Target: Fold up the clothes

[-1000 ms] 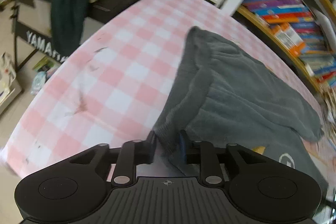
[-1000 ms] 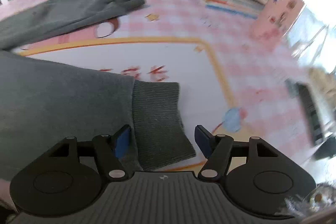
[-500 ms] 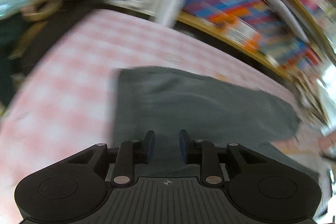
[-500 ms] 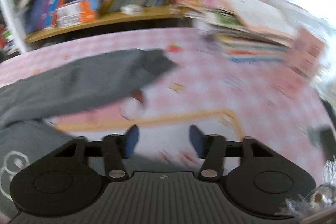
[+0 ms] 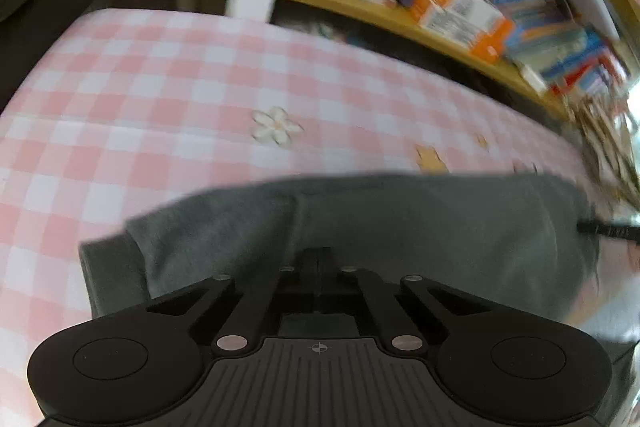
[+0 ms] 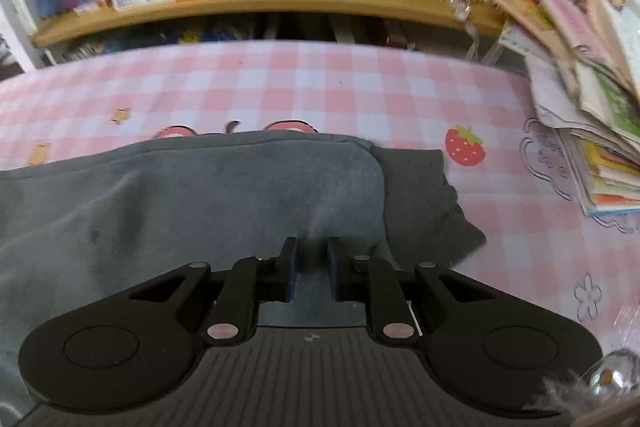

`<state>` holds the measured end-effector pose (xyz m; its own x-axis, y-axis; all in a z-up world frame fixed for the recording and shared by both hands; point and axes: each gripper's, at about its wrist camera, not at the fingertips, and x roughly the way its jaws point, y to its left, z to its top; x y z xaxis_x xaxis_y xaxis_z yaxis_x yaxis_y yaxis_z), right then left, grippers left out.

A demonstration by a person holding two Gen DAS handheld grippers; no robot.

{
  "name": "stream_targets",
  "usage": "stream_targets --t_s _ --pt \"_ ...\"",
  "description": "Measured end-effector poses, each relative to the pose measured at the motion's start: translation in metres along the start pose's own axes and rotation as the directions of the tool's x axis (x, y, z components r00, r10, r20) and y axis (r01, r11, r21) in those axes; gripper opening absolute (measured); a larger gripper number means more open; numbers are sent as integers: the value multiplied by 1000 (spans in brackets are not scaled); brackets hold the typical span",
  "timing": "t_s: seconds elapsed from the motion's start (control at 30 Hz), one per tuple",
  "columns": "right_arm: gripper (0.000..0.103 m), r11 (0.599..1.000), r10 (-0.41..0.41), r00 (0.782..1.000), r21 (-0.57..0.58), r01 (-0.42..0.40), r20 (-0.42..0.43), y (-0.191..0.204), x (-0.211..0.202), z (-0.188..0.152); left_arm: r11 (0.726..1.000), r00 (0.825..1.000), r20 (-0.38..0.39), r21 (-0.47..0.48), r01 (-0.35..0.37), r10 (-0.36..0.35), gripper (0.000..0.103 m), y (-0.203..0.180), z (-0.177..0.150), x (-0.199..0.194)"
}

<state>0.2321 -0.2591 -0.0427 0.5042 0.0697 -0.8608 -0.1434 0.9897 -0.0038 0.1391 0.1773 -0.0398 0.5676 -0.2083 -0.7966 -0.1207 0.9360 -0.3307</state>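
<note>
meanwhile both tongs, left (image 5: 319,259) and right (image 6: 312,259), just pinched the grey garment (image 6: 200,195).

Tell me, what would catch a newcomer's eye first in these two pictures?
A grey garment spreads across the pink checked tablecloth, its ribbed cuff lying near a printed strawberry. In the foreground, the right gripper pinches the fabric, and the left gripper is shut over the cloth too. Behind the table, a shelf holds bright books.
</note>
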Motion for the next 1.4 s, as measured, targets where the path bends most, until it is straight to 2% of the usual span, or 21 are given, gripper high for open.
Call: stream_targets --t_s 0.17,0.27,0.4,0.53,0.63,0.67,0.7,0.8,0.87,0.97,1.03,1.13,1.23,1.3,1.4 --pt "12 996 8 1000 84 -8 0 -13 28 40 995 997 47 -71 -64 67 1 10 27 14" --pt "11 995 -27 999 92 25 23 -12 46 66 992 993 72 -99 -84 91 1 6 38 23" --pt "11 994 -88 993 71 83 77 -1 64 84 991 991 91 -101 -84 94 1 1 44 26" --pt "11 994 -108 986 30 104 129 5 70 92 997 989 137 -63 -49 57 2 -5 34 3" --pt "18 994 -102 979 -5 105 175 14 54 84 1000 987 160 -24 4 0 2 -6 16 -23" --pt "24 996 -76 977 -28 84 198 18 43 76 1000 988 155 -7 3 -2 2 -6 9 -28" --pt "26 997 -43 976 -57 56 212 22 33 68 1000 989 145 5 -5 5 2 -5 2 -31" --pt "24 982 68 980 -186 -33 186 41 11 38 999 993 115 34 -33 29 2 0 -17 -37" --pt "24 966 86 985 -255 -45 150 51 7 21 998 994 95 -10 -60 60 2 12 -23 -31" --pt "25 974 49 993 -224 -24 108 49 19 13 990 991 107 -125 -70 84 3 35 -21 -20" --pt "25 987 49 991 -157 -29 122 42 17 13 980 987 125 -184 -81 105 5 45 -17 -16" --pt "26 992 41 986 -128 -20 164 43 -1 5 964 978 134 -231 -129 162 5 42 -10 -14" --pt "30 981 97 974 -185 -59 203 53 -38 -26 973 973 133 -158 -166 187 4 28 -13 -22" --pt "31 975 110 971 -211 -64 214 56 -60 -47 985 978 148 -108 -134 149 5 22 -25 -36" --pt "32 981 107 977 -179 -73 187 49 -88 -91 993 981 156 -52 -108 115 5 15 -45 -58"
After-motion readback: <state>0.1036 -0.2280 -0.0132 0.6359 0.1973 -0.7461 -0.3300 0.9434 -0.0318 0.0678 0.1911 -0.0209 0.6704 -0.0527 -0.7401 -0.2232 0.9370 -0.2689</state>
